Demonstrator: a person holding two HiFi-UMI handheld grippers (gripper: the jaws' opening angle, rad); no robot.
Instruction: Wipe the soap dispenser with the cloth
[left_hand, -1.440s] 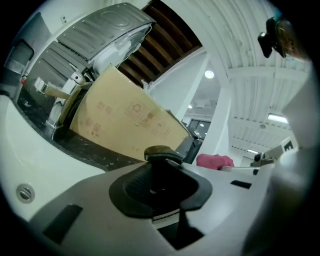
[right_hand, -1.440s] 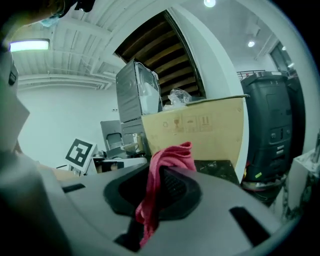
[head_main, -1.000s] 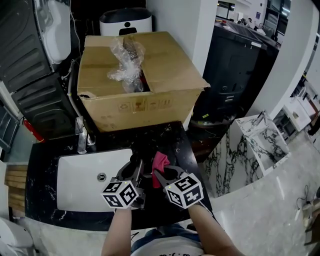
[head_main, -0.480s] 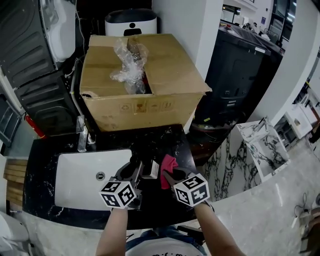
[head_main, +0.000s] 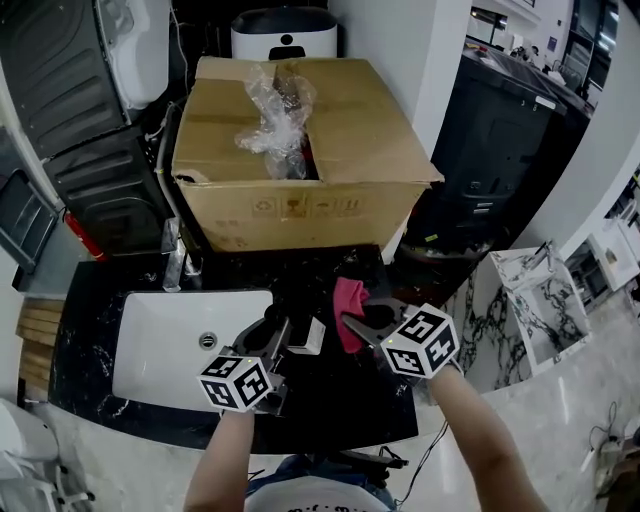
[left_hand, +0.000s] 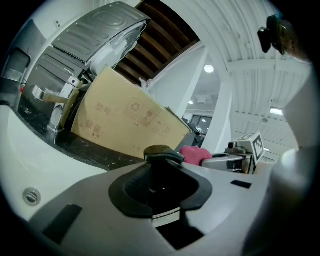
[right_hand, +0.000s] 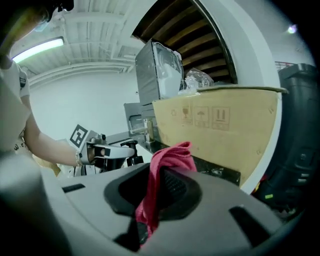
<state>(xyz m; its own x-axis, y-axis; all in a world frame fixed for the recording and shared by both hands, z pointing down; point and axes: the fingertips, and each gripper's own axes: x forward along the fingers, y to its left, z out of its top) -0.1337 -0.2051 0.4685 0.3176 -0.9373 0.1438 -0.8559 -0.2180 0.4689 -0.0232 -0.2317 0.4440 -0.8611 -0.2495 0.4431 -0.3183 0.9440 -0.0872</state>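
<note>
My left gripper (head_main: 272, 338) is shut on a black soap dispenser (head_main: 283, 322) just right of the sink, over the dark counter. The left gripper view has the dispenser's black pump head (left_hand: 162, 153) standing up between the jaws of the left gripper (left_hand: 161, 186). To its right, my right gripper (head_main: 356, 324) is shut on a red cloth (head_main: 348, 300), held a short way off the dispenser without touching it. In the right gripper view the cloth (right_hand: 159, 185) hangs pinched between the jaws of the right gripper (right_hand: 155, 196), with the dispenser (right_hand: 131, 159) off to the left.
A large cardboard box (head_main: 300, 160) with crumpled plastic wrap (head_main: 275, 115) fills the back of the black counter (head_main: 330, 400). A white sink (head_main: 160, 350) and its faucet (head_main: 176, 266) lie to the left. The counter's edge falls off at the right.
The right gripper has carried the red cloth to the right and upward, away from the dispenser, and has rolled. The left gripper and dispenser have held still.
</note>
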